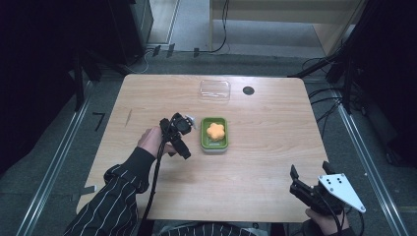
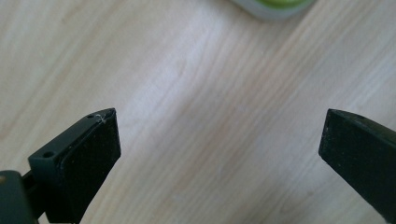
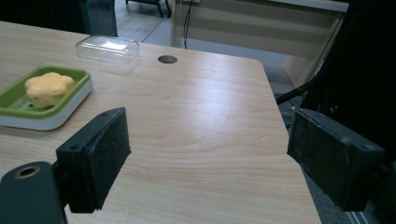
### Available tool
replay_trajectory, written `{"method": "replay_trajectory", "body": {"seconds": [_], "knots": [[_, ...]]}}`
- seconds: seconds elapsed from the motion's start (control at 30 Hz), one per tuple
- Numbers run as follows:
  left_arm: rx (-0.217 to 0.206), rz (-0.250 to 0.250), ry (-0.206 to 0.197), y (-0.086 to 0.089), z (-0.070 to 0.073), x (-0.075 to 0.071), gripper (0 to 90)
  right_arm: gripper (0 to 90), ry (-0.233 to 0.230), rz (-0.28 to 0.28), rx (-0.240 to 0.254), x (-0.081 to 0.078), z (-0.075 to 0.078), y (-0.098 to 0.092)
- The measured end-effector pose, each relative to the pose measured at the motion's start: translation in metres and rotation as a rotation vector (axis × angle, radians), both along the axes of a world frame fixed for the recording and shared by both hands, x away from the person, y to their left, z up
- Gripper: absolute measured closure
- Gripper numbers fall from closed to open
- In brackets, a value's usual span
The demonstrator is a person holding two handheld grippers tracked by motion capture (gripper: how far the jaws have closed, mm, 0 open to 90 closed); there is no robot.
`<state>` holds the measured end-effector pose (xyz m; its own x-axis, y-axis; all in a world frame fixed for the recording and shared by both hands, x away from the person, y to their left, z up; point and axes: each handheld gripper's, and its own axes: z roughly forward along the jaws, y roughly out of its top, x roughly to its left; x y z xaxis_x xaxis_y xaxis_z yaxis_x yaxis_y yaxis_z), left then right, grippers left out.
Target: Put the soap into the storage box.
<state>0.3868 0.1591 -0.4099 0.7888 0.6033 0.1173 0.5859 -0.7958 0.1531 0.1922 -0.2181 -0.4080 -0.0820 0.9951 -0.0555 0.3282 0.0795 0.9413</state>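
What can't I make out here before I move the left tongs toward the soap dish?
- Green soap dish: cut off by the left gripper view's top edge.
- Left tongs: high view, tips too dark and small to separate.
- Clear lid: high view, contents too faint to tell.

An orange flower-shaped piece, perhaps soap [image 1: 215, 131], lies in a green tray [image 1: 203, 132] mid-table.

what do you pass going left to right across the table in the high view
left hand-held gripper → green dish holding the orange flower-shaped piece → round hole in the tabletop → right hand-held gripper
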Motion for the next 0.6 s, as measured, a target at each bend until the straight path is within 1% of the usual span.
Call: {"method": "replay_trajectory", "body": {"seconds": [0.1, 0.13, 0.2, 0.23, 0.3, 0.33, 0.4, 0.47, 0.57, 0.6], "knots": [[0.008, 0.005, 0.009, 0.006, -0.004, -0.007, 0.0, 13.7, -0.001, 0.001, 0.001, 0.000, 0.000, 0.000], [0.003, 0.012, 0.007, 0.007, -0.005, -0.010, 0.0, 13.7, -0.001, 0.000, 0.001, 0.000, 0.000, 0.000], [0.008, 0.020, 0.004, 0.011, -0.007, -0.015, 0.0, 13.7, -0.002, 0.000, 0.002, 0.000, 0.000, 0.000], [0.005, 0.024, -0.006, 0.013, -0.008, -0.017, 0.0, 13.7, -0.002, 0.001, 0.002, 0.000, 0.000, 0.000], [0.021, 0.026, 0.003, 0.017, -0.010, -0.021, 0.0, 13.7, -0.002, 0.000, 0.001, 0.000, 0.000, 0.000], [0.020, 0.035, -0.002, 0.019, -0.012, -0.024, 0.0, 13.7, -0.003, 0.000, 0.002, 0.000, 0.000, 0.000], [0.025, 0.040, 0.009, 0.022, -0.015, -0.028, 0.0, 13.7, -0.003, -0.001, 0.002, 0.000, 0.000, 0.000], [0.026, 0.041, 0.011, 0.025, -0.017, -0.033, 0.0, 13.7, -0.003, -0.001, 0.001, 0.000, 0.000, 0.000], [0.035, 0.046, 0.025, 0.029, -0.021, -0.039, 0.0, 13.7, -0.004, -0.002, 0.001, 0.000, 0.000, 0.000], [0.042, 0.045, 0.036, 0.030, -0.023, -0.041, 0.0, 13.7, -0.004, -0.002, 0.002, 0.000, 0.000, 0.000]]}}
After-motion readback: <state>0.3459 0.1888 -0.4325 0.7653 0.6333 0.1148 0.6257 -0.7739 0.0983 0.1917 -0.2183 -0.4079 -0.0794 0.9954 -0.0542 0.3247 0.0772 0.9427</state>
